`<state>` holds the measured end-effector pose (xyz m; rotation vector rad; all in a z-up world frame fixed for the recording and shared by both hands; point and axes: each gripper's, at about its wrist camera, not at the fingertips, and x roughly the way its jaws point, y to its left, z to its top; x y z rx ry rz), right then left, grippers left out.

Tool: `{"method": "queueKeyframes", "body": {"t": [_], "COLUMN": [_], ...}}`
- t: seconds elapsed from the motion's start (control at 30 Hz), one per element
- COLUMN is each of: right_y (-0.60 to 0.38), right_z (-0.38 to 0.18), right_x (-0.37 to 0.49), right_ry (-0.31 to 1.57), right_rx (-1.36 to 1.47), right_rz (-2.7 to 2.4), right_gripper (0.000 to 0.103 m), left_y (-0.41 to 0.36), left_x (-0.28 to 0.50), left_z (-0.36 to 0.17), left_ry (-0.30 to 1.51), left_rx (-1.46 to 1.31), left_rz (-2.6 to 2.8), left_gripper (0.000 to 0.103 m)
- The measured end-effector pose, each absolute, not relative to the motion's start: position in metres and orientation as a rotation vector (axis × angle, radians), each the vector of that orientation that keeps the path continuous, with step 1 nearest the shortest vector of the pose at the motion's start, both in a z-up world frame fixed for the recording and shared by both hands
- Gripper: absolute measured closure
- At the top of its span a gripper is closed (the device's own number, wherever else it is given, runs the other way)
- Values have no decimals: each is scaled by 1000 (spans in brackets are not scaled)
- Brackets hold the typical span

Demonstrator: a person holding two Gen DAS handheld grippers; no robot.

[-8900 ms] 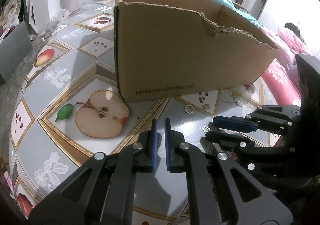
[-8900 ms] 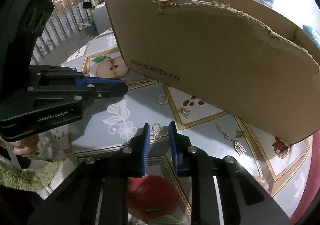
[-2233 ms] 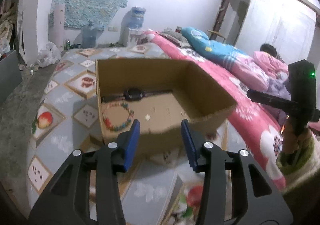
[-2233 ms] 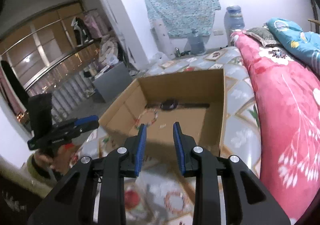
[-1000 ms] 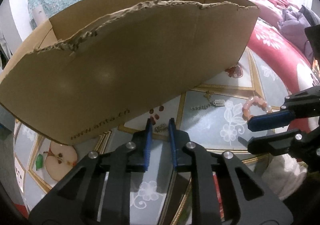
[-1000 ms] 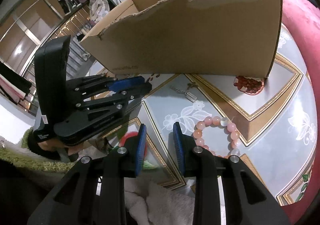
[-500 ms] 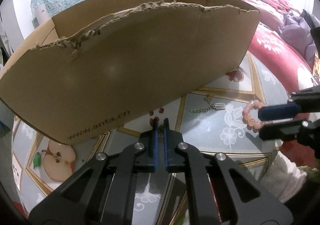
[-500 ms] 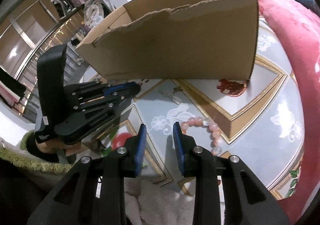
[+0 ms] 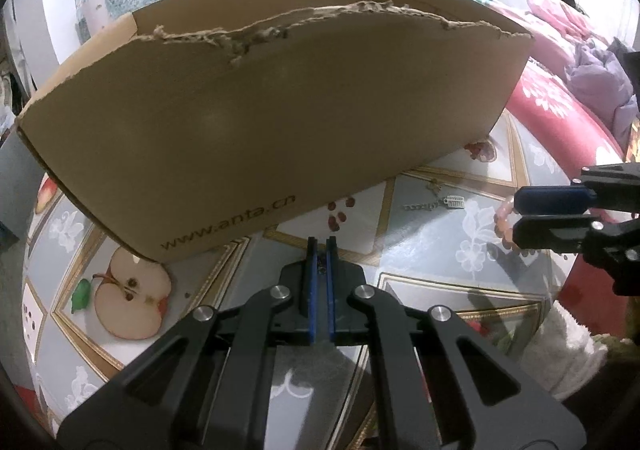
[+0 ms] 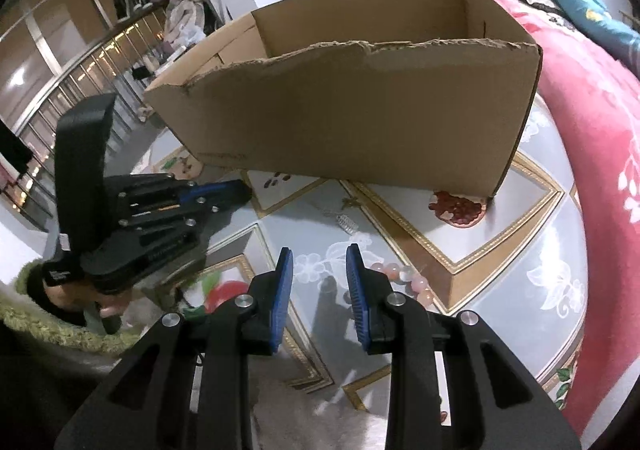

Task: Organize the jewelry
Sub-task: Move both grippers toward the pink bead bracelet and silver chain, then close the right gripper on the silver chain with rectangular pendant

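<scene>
- My left gripper (image 9: 320,246) is pinched nearly closed on a tiny dark piece (image 9: 320,270); I can't make out what it is.
- The box (image 9: 280,122) wall hides its inside.
- Patterned cloth (image 10: 500,250) covers the surface; a pink quilt (image 10: 600,110) lies alongside.
- My right gripper (image 10: 319,270) stands apart, empty, the bracelet (image 10: 404,278) just beside its right finger; a chain (image 9: 434,205) lies near the box.
</scene>
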<state>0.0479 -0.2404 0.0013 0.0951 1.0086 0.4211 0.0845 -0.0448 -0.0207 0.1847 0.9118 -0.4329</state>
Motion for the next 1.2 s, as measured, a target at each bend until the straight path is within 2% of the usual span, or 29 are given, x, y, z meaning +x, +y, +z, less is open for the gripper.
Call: {"method": "queueKeyframes", "body": {"t": [0.37, 0.5, 0.73, 0.87, 1.2], "right_y": [-224, -220, -213, -211, -217], "right_z": [-9, -15, -19, -19, -17], "right_x": [68, 78, 83, 84, 77], "right_ry": [1011, 1024, 1024, 1033, 1072], "right_rx": [-10, -27, -120, -156, -84], "right_rz": [394, 394, 401, 405, 443], "right_gripper": [77, 83, 87, 96, 100], "left_y": [-42, -40, -39, -39, -38], "left_x": [87, 87, 88, 88, 87], "left_z": [-21, -21, -21, -21, -21], "left_ry": [914, 915, 916, 916, 914], "left_rx": [164, 161, 160, 160, 164], "left_rz": [-437, -438, -439, -439, -438], "left_gripper": [100, 100, 100, 100, 100]}}
